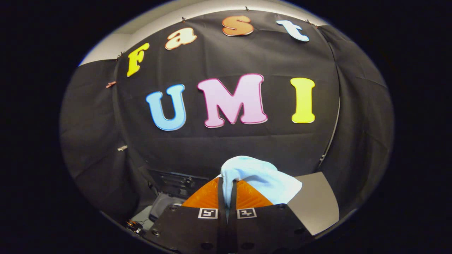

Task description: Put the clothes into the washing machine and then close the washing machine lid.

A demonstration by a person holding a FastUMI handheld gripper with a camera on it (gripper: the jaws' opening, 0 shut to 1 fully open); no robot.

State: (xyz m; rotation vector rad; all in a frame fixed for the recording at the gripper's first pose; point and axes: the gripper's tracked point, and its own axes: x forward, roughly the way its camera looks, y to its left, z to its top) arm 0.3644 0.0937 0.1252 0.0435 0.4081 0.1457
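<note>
1. The gripper [227, 197] pinches a pale blue cloth [261, 178] between its closed fingers, raised before the booth wall.
2. The cloth looks soft, light and floppy; a bunched fold holds best.

**What we cannot make out**

We see the cloth [259, 176] only in part: its lower end runs down into the narrow slit between the fingers [212, 195] of the gripper [227, 192], and the fingers cover whatever hangs below the pinch. Both fingers press on it, yet the gripper body hides how much fabric lies beneath.

Left of the cloth and lower, we make out a dark panel [176, 181] and a pale rounded shape [162, 206], half covered by the gripper; we cannot tell what they are. Right of the cloth, a grey board [317, 201] is cut off by the view's rim.
</note>
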